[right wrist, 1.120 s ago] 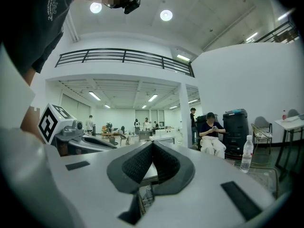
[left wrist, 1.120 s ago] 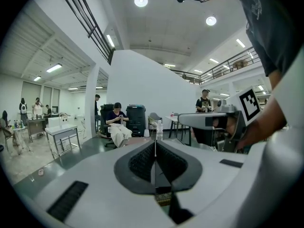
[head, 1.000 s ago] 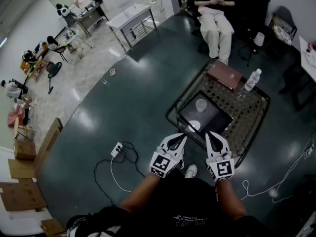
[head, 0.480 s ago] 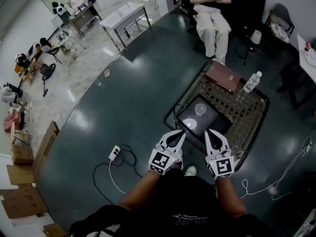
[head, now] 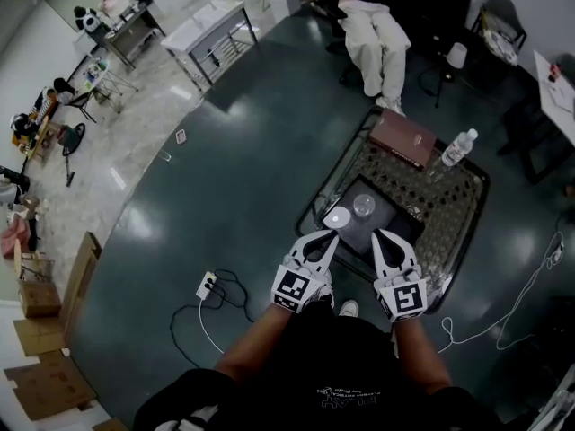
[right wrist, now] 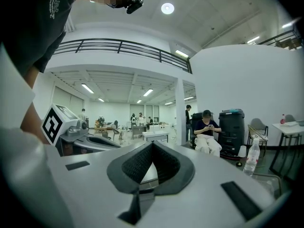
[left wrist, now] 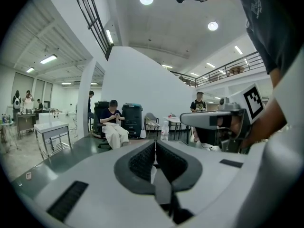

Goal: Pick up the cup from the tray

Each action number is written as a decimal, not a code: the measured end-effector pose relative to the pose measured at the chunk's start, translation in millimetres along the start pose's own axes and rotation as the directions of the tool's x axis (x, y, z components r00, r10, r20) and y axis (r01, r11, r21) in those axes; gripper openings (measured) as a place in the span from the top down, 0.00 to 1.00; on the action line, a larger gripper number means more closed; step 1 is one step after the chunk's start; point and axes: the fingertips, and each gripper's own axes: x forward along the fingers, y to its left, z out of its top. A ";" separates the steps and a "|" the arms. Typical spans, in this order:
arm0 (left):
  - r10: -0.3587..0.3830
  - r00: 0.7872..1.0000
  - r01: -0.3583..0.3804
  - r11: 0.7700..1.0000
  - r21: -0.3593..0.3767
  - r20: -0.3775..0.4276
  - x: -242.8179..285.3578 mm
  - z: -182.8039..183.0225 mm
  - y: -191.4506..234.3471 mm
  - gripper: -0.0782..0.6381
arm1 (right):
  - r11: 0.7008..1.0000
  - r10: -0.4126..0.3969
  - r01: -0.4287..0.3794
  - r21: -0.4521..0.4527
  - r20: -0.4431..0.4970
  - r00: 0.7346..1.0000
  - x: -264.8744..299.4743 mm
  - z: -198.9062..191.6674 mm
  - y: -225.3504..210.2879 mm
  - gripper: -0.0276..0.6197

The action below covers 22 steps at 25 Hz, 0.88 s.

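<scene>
In the head view a clear cup (head: 363,206) stands upright on a black tray (head: 393,219) on a low mesh-topped table (head: 449,206). A white round lid (head: 336,220) lies at the tray's near left corner. My left gripper (head: 332,238) and right gripper (head: 376,235) hover side by side just short of the tray's near edge, both shut and empty. The jaws meet at their tips in the left gripper view (left wrist: 155,141) and in the right gripper view (right wrist: 152,144). Neither gripper view shows the cup.
A brown box (head: 403,138) and a water bottle (head: 457,147) stand at the table's far end. A seated person (head: 377,25) is beyond it. A power strip with cables (head: 208,285) lies on the floor at left, a white cable (head: 490,320) at right.
The table and tray have come nearer to the grippers as the person moved forward. Both grippers stay shut and keep their places side by side.
</scene>
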 end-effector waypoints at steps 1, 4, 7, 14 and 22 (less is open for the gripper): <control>-0.007 1.000 0.007 1.000 -0.003 -0.002 3.4 -1.1 3.0 0.87 | 1.000 -0.007 0.007 -0.002 -0.011 1.000 3.4 -1.4 -2.4 0.95; -0.036 0.999 0.036 0.999 -0.002 -0.014 14.1 -5.1 11.6 0.87 | 1.000 -0.026 0.026 -0.001 -0.030 0.999 14.6 -2.9 -8.1 0.95; -0.055 0.998 0.055 0.998 0.007 -0.020 22.2 -9.3 22.5 0.87 | 1.000 -0.029 0.029 -0.008 -0.043 0.999 26.9 -4.5 -7.2 0.95; -0.105 0.994 0.105 0.994 0.021 -0.018 38.8 -11.7 31.0 0.87 | 0.998 -0.069 0.068 -0.019 -0.069 0.995 36.5 -8.9 -10.8 0.95; -0.136 0.989 0.137 0.990 0.031 -0.056 52.4 -20.1 29.6 0.87 | 0.996 -0.090 0.091 0.003 -0.088 0.992 38.5 -26.2 -17.2 0.95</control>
